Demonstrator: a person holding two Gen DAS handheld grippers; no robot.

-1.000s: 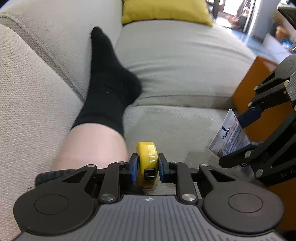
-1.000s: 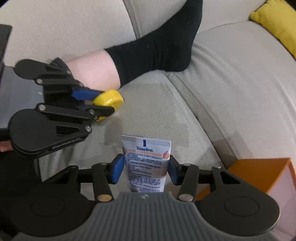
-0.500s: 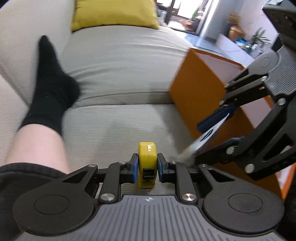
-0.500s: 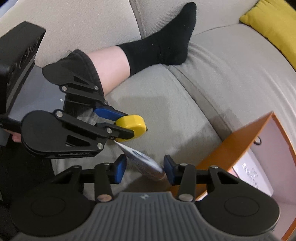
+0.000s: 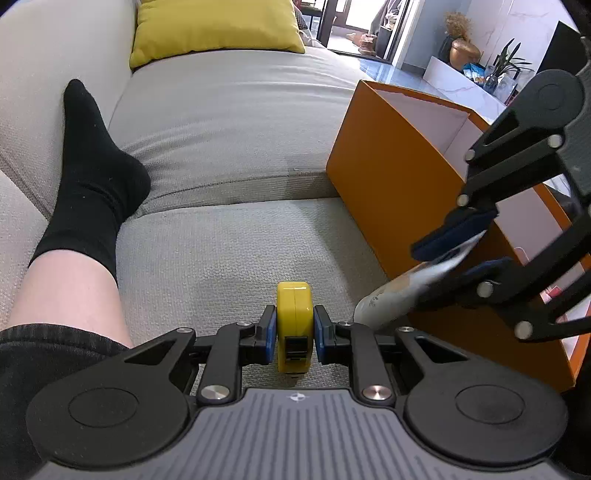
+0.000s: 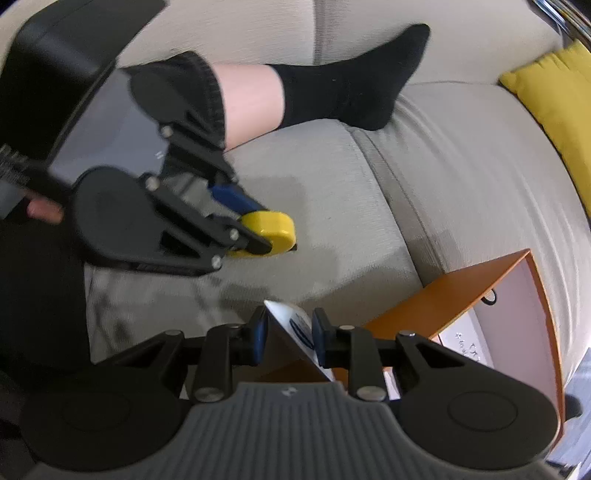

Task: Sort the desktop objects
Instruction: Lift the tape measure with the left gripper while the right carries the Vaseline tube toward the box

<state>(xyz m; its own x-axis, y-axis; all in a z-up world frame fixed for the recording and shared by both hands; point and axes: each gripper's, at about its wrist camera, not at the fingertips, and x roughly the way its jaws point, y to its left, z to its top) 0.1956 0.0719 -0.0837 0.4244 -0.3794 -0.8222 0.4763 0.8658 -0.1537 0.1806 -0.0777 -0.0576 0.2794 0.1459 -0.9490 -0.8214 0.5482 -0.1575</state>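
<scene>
surface: grey sofa [image 5: 240, 122], woven seat cushions; yellow pillow [image 5: 214, 27] at the far end; open doorway and plants behind
box: orange box [image 5: 391, 192], open top, pale inside, standing against the seat's edge on the right; papers or cards already in it, seen from the right wrist view
left gripper [image 5: 294, 330]: clamped on a yellow tape measure [image 5: 293, 314], held on edge between the blue pads, just above the cushion
right gripper [image 6: 289, 332]: jaws closing, white cream tube [image 6: 295, 332] between them, lying skewed across the gap; from the left wrist view the tube [image 5: 402, 291] juts out of the pads toward the left gripper, cap end low
risk 1: tube is gripped by its flat end and off-axis; likely to pivot or slip out short of the box
risk 2: tube's free end sits just beside the left gripper's right finger; a crossing move could knock it
risk 3: box wall is close to the right gripper; could clip the near rim and tip the box off the seat edge
obstacles: person's leg [image 5: 66, 288] in a black sock [image 5: 92, 177] stretched along the left of the seat, clear of the box path; box rim is the real hurdle
</scene>
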